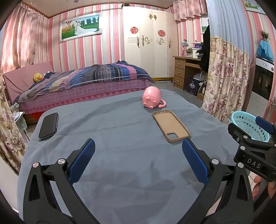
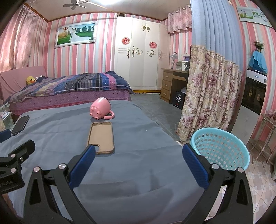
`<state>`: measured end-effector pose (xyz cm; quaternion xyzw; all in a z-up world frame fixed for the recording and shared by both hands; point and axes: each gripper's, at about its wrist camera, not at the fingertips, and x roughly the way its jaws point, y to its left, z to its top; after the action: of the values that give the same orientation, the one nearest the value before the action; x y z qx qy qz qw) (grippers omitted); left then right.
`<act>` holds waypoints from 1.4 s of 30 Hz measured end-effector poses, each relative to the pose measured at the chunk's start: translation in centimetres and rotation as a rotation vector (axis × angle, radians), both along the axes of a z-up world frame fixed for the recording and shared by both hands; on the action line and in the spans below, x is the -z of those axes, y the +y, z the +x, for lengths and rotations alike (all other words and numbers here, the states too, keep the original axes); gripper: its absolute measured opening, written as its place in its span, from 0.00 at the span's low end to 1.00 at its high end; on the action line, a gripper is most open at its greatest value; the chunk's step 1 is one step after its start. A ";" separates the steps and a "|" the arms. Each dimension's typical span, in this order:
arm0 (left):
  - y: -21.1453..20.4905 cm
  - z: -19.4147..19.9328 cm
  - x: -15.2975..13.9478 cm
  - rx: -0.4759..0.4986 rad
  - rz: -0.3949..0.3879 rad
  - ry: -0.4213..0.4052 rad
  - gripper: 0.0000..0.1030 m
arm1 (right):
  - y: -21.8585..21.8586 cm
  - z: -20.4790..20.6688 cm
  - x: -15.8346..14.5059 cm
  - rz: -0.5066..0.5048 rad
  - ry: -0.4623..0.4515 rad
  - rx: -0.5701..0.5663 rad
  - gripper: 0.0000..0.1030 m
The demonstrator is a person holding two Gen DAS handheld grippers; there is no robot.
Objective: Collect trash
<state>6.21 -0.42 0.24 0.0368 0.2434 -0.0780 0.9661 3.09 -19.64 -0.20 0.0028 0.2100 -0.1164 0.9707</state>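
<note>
Grey cloth (image 1: 120, 165), phone case (image 1: 170, 125) beyond spread fingers (image 1: 193, 162)

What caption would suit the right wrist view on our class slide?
Open right gripper over a grey-blue cloth, facing a phone case, a tipped pink mug and a turquoise basket.

We see home bedroom. Made bed (image 1: 82, 81) with striped quilt at left of frame, plush duck (image 1: 37, 77) at its head. Pink-striped wallpaper all round; framed wedding photo (image 1: 80, 27) upper left. White wardrobe (image 1: 148, 41) with scroll decor at centre back. Wooden desk (image 1: 185, 69) with drawers right of it. Floral curtain (image 2: 208, 89) hangs at right, fridge or oven-like appliance (image 2: 252, 96) beyond it at far right edge. We note ceiling fan (image 2: 75, 4) at top in right wrist view. Cloth-covered table (image 2: 120, 155) fills foreground.
</note>
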 end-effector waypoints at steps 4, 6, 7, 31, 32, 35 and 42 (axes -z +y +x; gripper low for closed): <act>0.0 0.0 0.1 0.002 0.006 0.002 0.95 | 0.2 0.0 0.1 -0.005 -0.003 -0.005 0.96; 0.1 0.0 0.1 0.004 0.005 0.003 0.95 | 0.3 0.1 0.1 -0.004 -0.004 -0.005 0.96; 0.1 0.0 0.1 0.003 0.005 0.002 0.95 | 0.3 0.1 0.1 -0.004 -0.003 -0.004 0.96; 0.0 0.2 0.2 -0.019 0.018 0.002 0.95 | 0.3 0.0 0.0 0.008 -0.009 -0.034 0.96; 0.0 0.3 0.1 -0.021 0.018 0.002 0.95 | 0.4 -0.1 0.0 0.010 -0.008 -0.036 0.96; 0.1 0.3 0.1 -0.026 0.013 0.004 0.95 | 0.3 -0.1 -0.1 0.012 -0.007 -0.041 0.96; 0.2 0.3 0.0 -0.029 0.015 0.003 0.95 | 0.3 -0.2 -0.1 0.014 -0.007 -0.041 0.96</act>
<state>6.56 -0.26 0.20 0.0405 0.2458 -0.0620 0.9665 2.90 -19.36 -0.15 0.0057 0.2075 -0.0949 0.9736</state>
